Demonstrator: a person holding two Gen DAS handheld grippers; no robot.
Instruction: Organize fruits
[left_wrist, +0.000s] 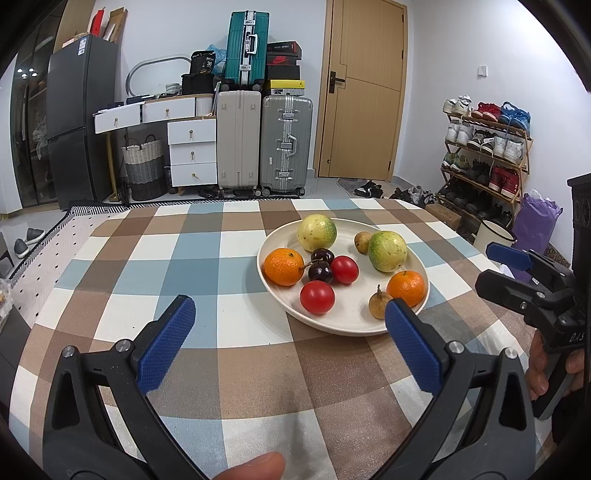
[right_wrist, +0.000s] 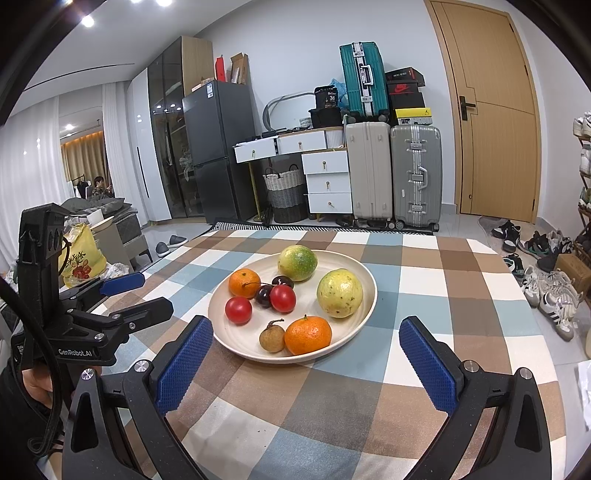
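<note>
A cream plate (left_wrist: 332, 321) (right_wrist: 236, 339) on the checked tablecloth holds two oranges (left_wrist: 283, 266) (right_wrist: 307, 334), two red tomatoes (left_wrist: 317, 297) (right_wrist: 238, 310), two dark cherries (left_wrist: 320, 271) (right_wrist: 263, 296), two yellow-green passion fruits (left_wrist: 387, 251) (right_wrist: 340, 293) and two small brown longans (left_wrist: 379, 304) (right_wrist: 272, 336). My left gripper (left_wrist: 290, 317) is open and empty, just short of the plate's near-left rim. My right gripper (right_wrist: 306, 341) is open and empty over the plate's near edge. Each gripper also shows in the other's view: the right one (left_wrist: 517, 273), the left one (right_wrist: 136, 295).
The table (left_wrist: 184, 258) (right_wrist: 443, 295) is covered by a brown, blue and white checked cloth. Behind it stand suitcases (left_wrist: 284, 144), white drawers (left_wrist: 192, 147), a fridge (left_wrist: 77, 122), a wooden door (left_wrist: 365, 88) and a shoe rack (left_wrist: 484, 155).
</note>
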